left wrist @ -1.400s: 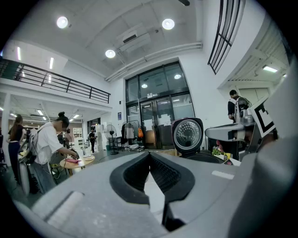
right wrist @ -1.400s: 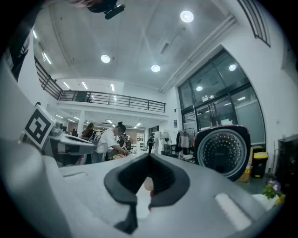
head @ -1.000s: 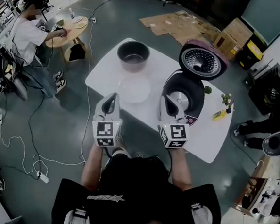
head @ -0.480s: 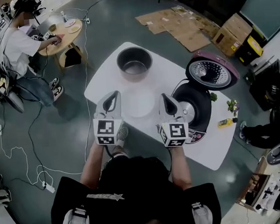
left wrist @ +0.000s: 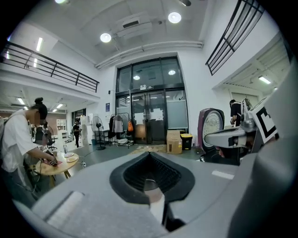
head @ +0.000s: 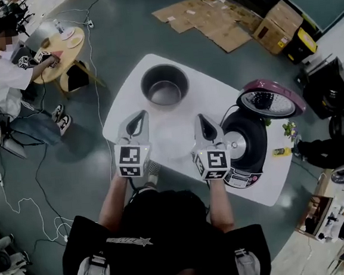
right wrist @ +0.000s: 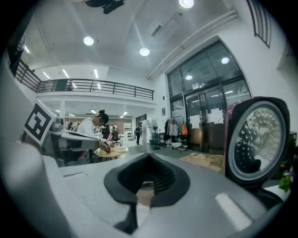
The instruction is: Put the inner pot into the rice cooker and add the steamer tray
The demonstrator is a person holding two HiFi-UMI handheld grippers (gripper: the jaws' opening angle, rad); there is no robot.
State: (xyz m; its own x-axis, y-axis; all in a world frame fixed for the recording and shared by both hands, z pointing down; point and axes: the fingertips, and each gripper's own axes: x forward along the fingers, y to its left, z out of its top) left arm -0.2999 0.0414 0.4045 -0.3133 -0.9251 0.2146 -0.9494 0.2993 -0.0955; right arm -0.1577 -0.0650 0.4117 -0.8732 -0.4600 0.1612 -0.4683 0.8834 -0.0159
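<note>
The dark metal inner pot (head: 165, 85) stands empty at the far side of the white table (head: 216, 94). Nearer to me lies the white round steamer tray (head: 173, 138), between my two grippers. The rice cooker (head: 247, 142) stands at the table's right with its lid (head: 270, 98) up and its well empty. My left gripper (head: 138, 116) hovers shut and empty at the tray's left edge. My right gripper (head: 201, 118) is shut and empty between tray and cooker. In the gripper views both sets of jaws (left wrist: 151, 188) (right wrist: 142, 193) are closed, and the raised lid (right wrist: 258, 139) shows to the right.
A small plant (head: 290, 129) and a yellow object (head: 279, 152) sit on the table behind the cooker. A person (head: 2, 83) sits at a round wooden table (head: 62, 44) far left. Cables (head: 22, 201) trail on the floor; flattened cardboard (head: 209, 17) and boxes (head: 281, 22) lie beyond.
Both grippers have shifted left along the table, staying shut. The right one was in front of the cooker; now the tray lies between the two.
</note>
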